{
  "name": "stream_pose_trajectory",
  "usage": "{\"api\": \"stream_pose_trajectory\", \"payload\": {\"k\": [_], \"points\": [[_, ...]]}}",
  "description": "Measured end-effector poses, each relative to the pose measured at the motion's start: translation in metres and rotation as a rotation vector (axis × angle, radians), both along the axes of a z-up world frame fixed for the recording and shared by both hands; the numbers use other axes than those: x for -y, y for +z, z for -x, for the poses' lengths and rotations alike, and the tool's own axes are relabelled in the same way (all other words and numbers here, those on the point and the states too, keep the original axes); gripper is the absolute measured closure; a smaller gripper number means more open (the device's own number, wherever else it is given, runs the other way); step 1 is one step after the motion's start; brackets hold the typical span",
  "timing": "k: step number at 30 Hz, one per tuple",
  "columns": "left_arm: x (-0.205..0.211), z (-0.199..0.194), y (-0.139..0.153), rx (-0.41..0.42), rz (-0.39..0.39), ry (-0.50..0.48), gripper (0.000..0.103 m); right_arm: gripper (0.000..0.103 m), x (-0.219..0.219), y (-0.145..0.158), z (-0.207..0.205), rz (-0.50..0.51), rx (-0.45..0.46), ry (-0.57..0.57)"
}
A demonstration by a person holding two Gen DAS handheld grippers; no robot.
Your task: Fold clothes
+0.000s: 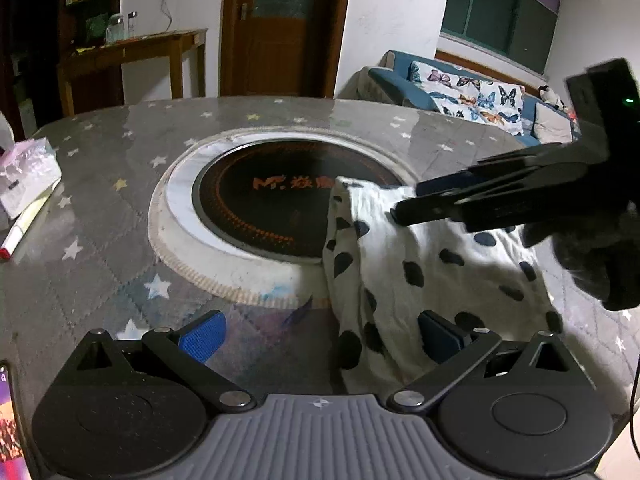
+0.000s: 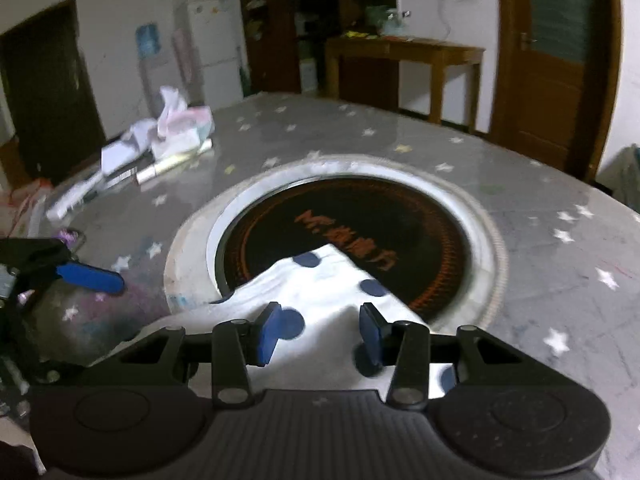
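**Spotted cloth bunched at the counter's near edge, both grippers at it**

The left gripper point(image 1: 320, 338) stood wide open. Its right pad rested against the cloth point(image 1: 404, 276); its left pad stood over bare counter point(image 1: 100, 216). It held nothing. This spacing suited a reach for the near hem rather than a grip.

The right gripper point(image 2: 320, 332) was partly open, with its pads on either side of a raised ridge of the cloth point(image 2: 320, 292). The pads did not appear to press the fabric, so no firm hold could be confirmed. In the left wrist view the same gripper point(image 1: 404, 210) came in from the right, fingers lying low over the top of the cloth.

The cloth, white with dark spots, lay in a rumpled, partly doubled heap. Its near edge lay close under the grippers. Its far corner overlapped the round hob point(image 2: 348, 240) set into the counter. Whether this was a fold in progress or a heap awaiting spreading could not be determined.

Open counter lay to the left and beyond the hob. A tissue pack point(image 2: 180, 132) and pens point(image 2: 172, 164) sat well apart at the far left.
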State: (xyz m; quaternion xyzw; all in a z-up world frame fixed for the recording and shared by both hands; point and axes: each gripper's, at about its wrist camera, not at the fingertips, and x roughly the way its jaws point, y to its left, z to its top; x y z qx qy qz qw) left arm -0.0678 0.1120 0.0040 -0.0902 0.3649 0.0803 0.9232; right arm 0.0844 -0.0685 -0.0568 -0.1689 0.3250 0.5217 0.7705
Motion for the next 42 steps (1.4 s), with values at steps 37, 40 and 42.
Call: {"api": "stream_pose_trajectory", "payload": {"k": [37,40,42], "points": [[-0.001,0.011,-0.001,0.017,-0.020,0.021,0.000,0.052,0.057,0.017,0.011,-0.056,0.056,-0.111],[0.000,0.017,0.002,0.023,-0.017,0.013,0.000,0.052,0.057,0.009,-0.012,-0.043,0.050,-0.187],[0.002,0.022,0.004,0.027,-0.017,0.006,0.000,0.052,0.058,0.003,-0.023,-0.028,0.039,-0.220]]}}
